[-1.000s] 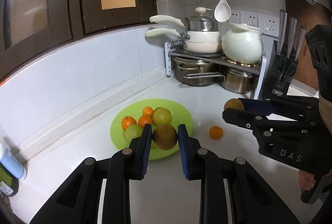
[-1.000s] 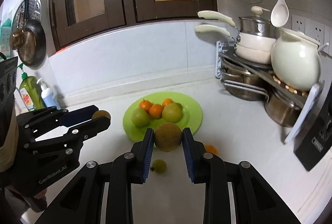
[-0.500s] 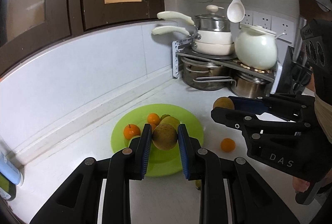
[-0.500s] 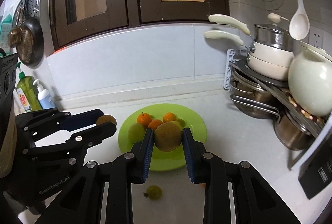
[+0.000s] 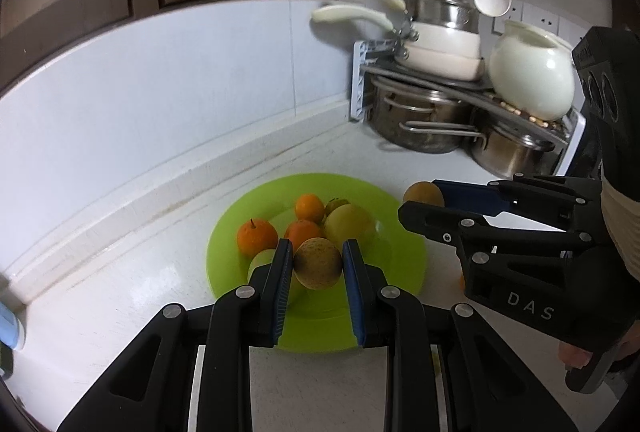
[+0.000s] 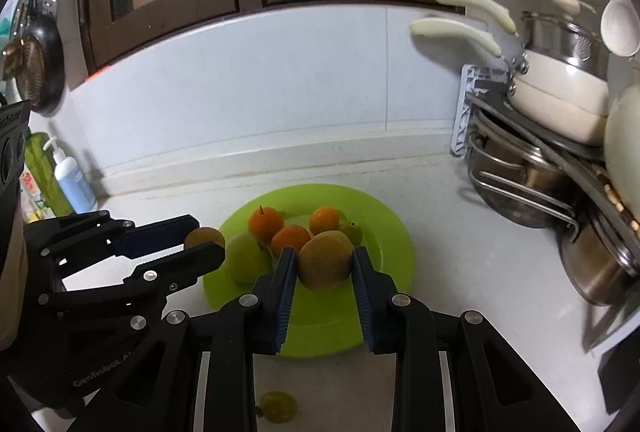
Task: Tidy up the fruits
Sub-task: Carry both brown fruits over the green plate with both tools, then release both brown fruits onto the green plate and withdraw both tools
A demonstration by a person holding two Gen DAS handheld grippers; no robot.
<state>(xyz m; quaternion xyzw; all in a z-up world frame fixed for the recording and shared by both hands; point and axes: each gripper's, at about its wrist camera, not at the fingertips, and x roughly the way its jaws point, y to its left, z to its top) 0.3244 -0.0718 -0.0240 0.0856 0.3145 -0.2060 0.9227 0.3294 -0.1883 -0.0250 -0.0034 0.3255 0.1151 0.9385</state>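
Left tool [image 5: 317, 266] clamped on brown fruit [image 5: 319, 262]; right tool [image 6: 324, 266] likewise on another [image 6: 325, 259]; both above green plate [image 5: 400, 252]; careless release risks rolling off the piled fruit, onto desk [image 5: 160, 272].

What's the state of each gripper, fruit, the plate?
Left gripper: shut on a brown fruit, above the plate.
Right gripper: shut on a second brown fruit.
Plate: on counter, holding oranges and green fruits.
Small green fruit: loose on counter, off the plate.
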